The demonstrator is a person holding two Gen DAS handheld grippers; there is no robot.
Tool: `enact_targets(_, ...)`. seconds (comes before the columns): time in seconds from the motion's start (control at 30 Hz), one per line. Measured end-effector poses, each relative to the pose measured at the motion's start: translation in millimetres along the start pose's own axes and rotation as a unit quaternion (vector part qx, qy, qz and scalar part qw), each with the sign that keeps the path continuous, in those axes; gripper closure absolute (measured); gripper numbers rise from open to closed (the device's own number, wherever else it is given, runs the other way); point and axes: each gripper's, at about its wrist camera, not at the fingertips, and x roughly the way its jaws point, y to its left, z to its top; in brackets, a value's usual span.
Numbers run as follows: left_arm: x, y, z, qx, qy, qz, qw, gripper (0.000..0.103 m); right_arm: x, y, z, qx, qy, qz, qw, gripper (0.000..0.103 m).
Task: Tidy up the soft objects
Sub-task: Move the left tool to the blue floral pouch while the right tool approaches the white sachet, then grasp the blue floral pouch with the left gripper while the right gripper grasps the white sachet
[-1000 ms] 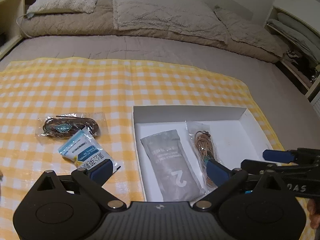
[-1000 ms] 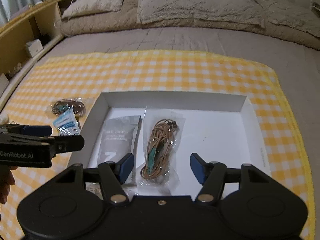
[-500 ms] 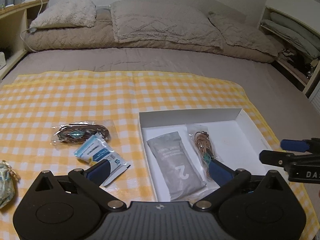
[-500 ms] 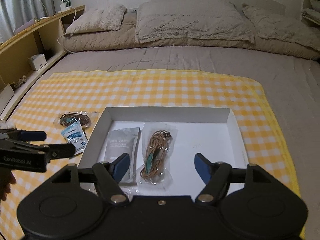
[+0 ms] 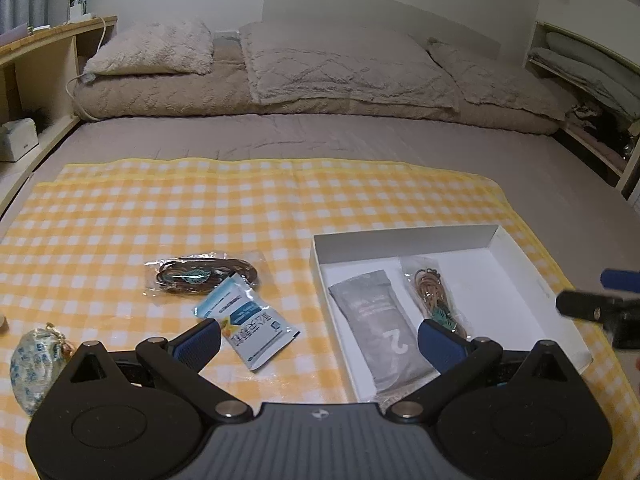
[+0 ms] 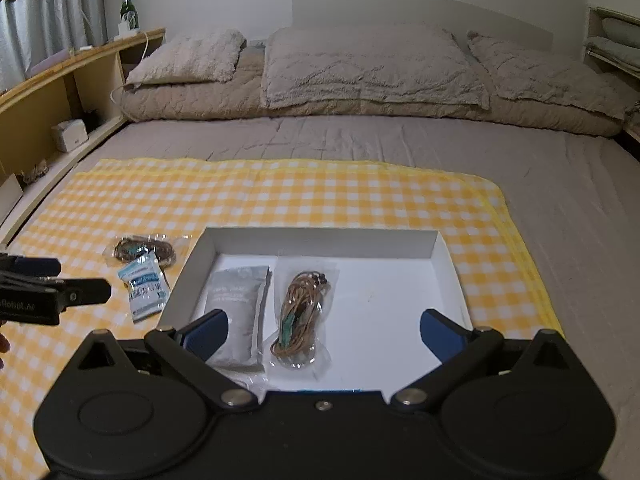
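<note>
A white box (image 5: 404,235) (image 6: 320,236) lies on a yellow checked cloth (image 5: 200,208) on the bed. In it lie a grey pouch (image 5: 380,320) (image 6: 238,300) and a bagged tan cord (image 5: 434,296) (image 6: 302,312). Left of the box lie a blue-white packet (image 5: 248,320) (image 6: 144,288), a bagged dark cord (image 5: 200,276) (image 6: 140,248) and a patterned pouch (image 5: 34,364). My left gripper (image 5: 316,340) is open and empty, above the cloth by the box's left wall. My right gripper (image 6: 322,332) is open and empty over the box's near end.
Pillows (image 5: 340,68) and a folded duvet (image 5: 160,96) lie at the head of the bed. A wooden shelf (image 6: 60,92) with a green bottle (image 6: 129,10) runs along the left. Shelves (image 5: 592,80) stand at the right.
Both grippers have drawn back and up from the box, so more of the bed shows. The patterned pouch has come into the left wrist view. Both stay open.
</note>
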Motion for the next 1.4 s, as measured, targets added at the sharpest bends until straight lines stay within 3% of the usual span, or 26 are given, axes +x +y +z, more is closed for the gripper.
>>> enact_targets(0.17, -7.3, 14.9, -3.0, 0.001, -0.008, 0.02, 0.9998, 0.0, -1.7, 0.4, 1.1, 0.013, -0.026, -0.004, 1.0, 0.0)
enact_targets(0.6, -21.0, 89.0, -6.8, -0.028, -0.015, 0.09, 0.9954, 0.0, 21.8, 25.1, 7.2, -0.005, -0.012, 0.005, 1.0, 0.0)
enact_targets(1.4, -29.7, 214.0, -33.3, -0.118, 0.014, 0.177, 0.977, 0.0, 77.8, 139.6, 32.7, -0.086, -0.016, 0.055, 0.995, 0.0)
